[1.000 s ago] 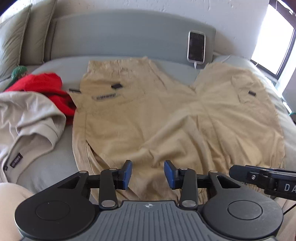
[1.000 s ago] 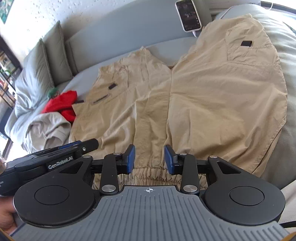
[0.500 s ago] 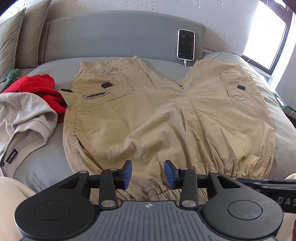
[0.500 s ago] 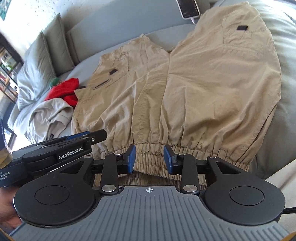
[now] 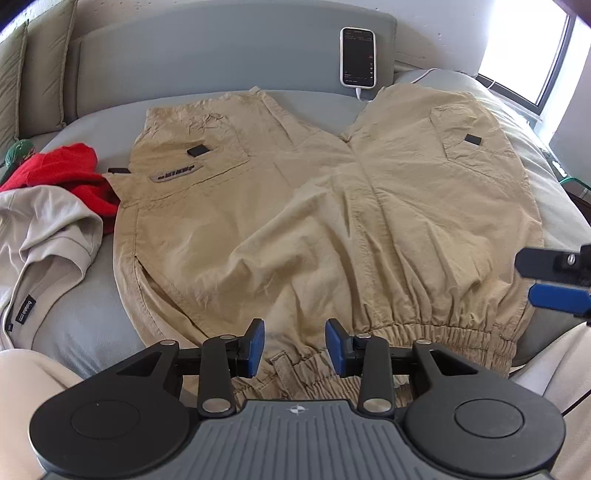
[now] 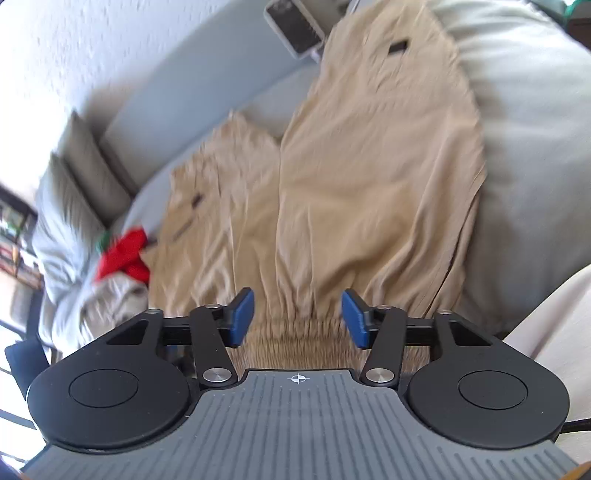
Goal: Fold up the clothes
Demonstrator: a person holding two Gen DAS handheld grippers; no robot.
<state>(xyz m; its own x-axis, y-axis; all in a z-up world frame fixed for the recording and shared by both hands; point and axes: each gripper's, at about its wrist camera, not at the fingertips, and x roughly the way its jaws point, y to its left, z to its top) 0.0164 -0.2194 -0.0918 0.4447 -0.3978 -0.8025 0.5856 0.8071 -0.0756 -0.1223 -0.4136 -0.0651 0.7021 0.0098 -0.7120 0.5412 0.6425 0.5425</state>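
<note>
My left wrist camera sits low at the near edge of the bed [image 5: 92,325], looking level across the khaki shorts [image 5: 332,229] toward the far headboard [image 5: 221,55] and phone [image 5: 357,57]. My right wrist camera, blurred and tilted, looks from the near right, close over the elastic waistband [image 6: 295,332]. Both views share the shorts, phone [image 6: 295,26] and red garment [image 5: 70,170] at far left.

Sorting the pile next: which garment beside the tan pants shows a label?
The beige top, nearest the camera on the left; a black label is sewn at its edge. The red garment behind shows none.
</note>
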